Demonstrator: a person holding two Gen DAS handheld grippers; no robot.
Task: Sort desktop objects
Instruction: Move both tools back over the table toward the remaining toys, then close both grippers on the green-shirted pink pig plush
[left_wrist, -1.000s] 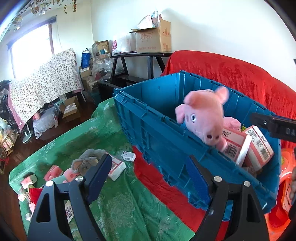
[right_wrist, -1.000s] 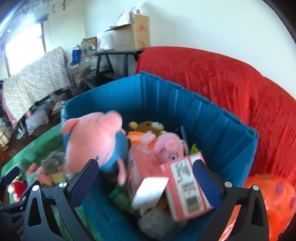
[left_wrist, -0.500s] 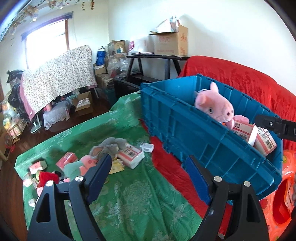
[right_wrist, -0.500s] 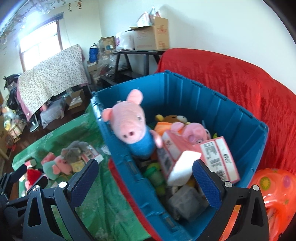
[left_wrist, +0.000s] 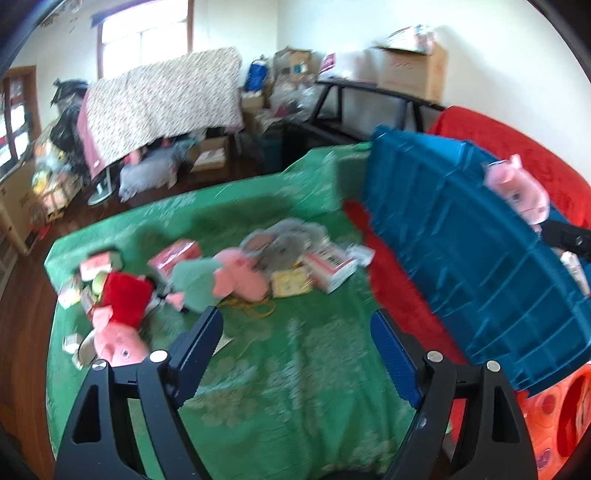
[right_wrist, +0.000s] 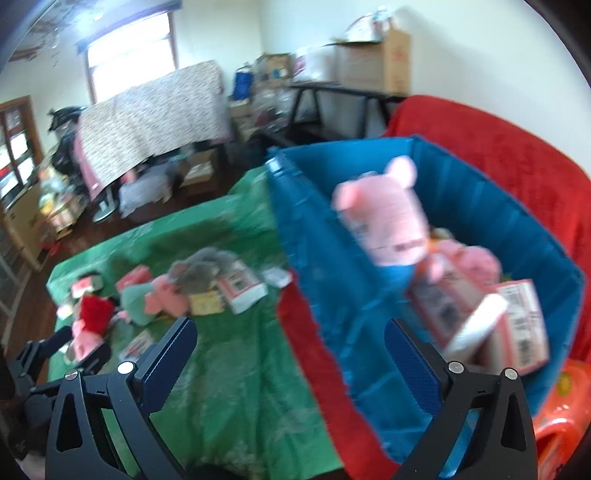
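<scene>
A blue crate (left_wrist: 476, 266) (right_wrist: 491, 229) stands at the right of the green-covered table (left_wrist: 288, 376) (right_wrist: 236, 369). A pink pig plush (right_wrist: 384, 218) (left_wrist: 517, 192) and pink boxes (right_wrist: 517, 325) lie inside it. On the cloth lies a pile: a grey plush (left_wrist: 288, 236) (right_wrist: 207, 266), a pink and teal plush (left_wrist: 221, 277), a red-dressed pig plush (left_wrist: 118, 314) and pink boxes (left_wrist: 328, 266). My left gripper (left_wrist: 295, 347) is open and empty above the cloth, short of the pile. My right gripper (right_wrist: 291, 354) is open and empty near the crate's front wall.
A red blanket (right_wrist: 517, 147) covers the sofa behind the crate and runs under it. An orange toy (left_wrist: 561, 424) sits at the lower right. The room behind holds a cloth-covered rack (left_wrist: 162, 96), cardboard boxes (left_wrist: 410, 70) and a dark bench.
Both grippers have pulled back and swung left, away from the crate toward the pile on the green cloth. Both stay open and empty.
</scene>
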